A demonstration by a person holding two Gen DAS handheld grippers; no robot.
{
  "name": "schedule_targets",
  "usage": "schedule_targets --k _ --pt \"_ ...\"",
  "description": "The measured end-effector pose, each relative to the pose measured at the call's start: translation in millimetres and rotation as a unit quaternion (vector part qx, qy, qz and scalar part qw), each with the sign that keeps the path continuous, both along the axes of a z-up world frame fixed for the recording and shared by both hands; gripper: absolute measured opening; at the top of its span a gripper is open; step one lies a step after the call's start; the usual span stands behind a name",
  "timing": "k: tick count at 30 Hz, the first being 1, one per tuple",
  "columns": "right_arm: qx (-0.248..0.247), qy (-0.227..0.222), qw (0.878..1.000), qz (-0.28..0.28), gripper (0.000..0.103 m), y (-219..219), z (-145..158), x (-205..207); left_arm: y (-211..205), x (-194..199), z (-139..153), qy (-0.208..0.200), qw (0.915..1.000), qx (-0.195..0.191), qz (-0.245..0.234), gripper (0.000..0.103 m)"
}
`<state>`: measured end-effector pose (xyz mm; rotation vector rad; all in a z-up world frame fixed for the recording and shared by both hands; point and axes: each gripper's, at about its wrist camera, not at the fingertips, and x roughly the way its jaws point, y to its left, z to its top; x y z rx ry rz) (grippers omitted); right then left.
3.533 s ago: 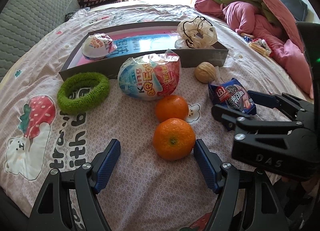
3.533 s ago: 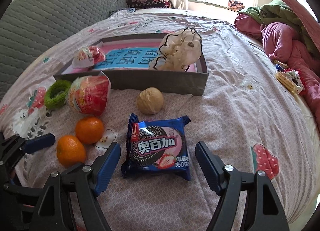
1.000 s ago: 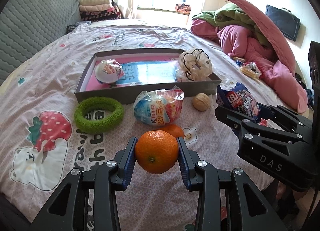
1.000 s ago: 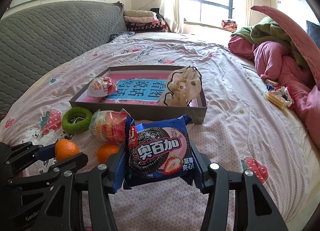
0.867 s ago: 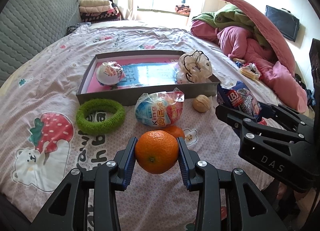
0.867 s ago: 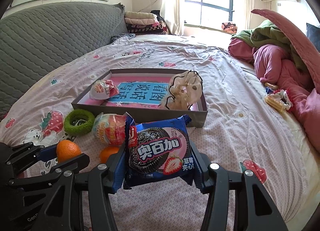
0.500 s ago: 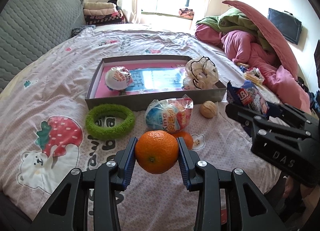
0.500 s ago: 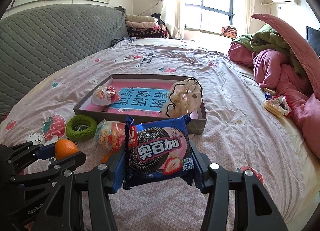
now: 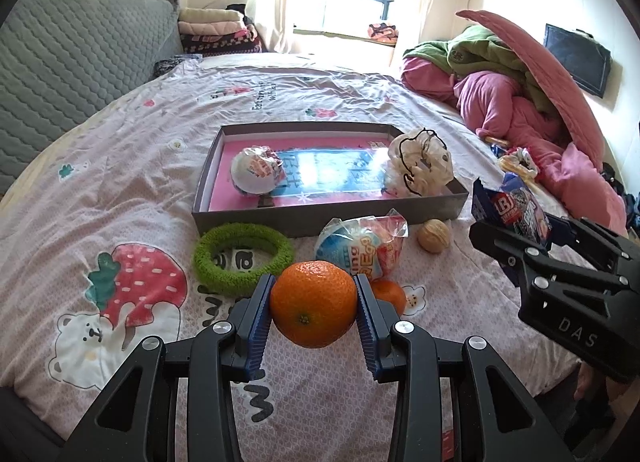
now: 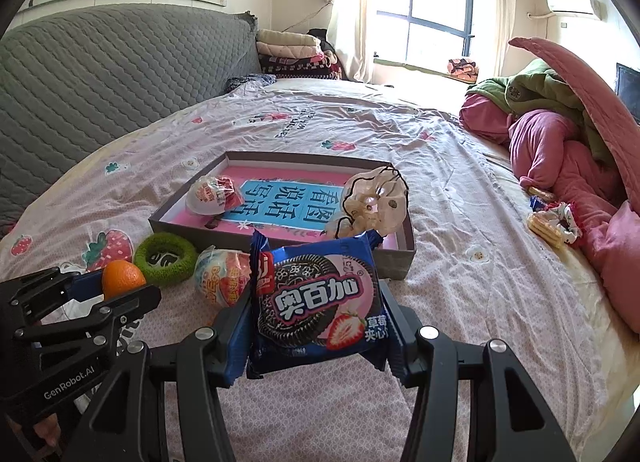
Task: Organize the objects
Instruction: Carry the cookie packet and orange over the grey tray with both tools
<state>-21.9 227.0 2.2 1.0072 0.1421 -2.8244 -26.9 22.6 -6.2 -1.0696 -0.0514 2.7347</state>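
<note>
Grippers now lifted off the bed: left gripper [image 9: 314, 312] clamps an orange [image 9: 313, 302], right gripper [image 10: 316, 312] clamps a cookie packet [image 10: 316, 302], both raised short of the tray [image 9: 320, 218], ready to go in.

Two oranges [image 9: 313, 308] [image 9: 387, 293], two wrapped eggs [image 9: 362, 248] [image 9: 258, 170], one walnut [image 9: 434, 236], one ring [image 9: 243, 258]

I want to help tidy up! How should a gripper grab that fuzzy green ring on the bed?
Probably pinch the green ring across one side of its band, one finger in the hole and one outside, coming down from above. It lies flat on the bedsheet, so its sides offer little to squeeze.
</note>
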Motion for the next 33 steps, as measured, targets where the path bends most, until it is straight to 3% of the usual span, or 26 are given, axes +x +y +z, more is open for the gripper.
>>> schedule_targets --k 15,22,33 --pt "-0.017 0.051 0.998 0.026 0.055 -14.7 39.0 -2.7 -4.0 -5.1 3.8 0.022 0.9996 -0.017 0.01 0.04" --pt "-0.035 0.066 0.996 0.046 0.055 -21.1 40.0 -13.2 -5.2 -25.3 15.8 0.038 0.9985 -0.035 0.018 0.04" --pt "-0.033 0.057 0.997 0.051 0.055 -6.4 23.5 -37.5 4.1 -54.6 14.6 0.014 0.9996 -0.025 0.004 0.04"
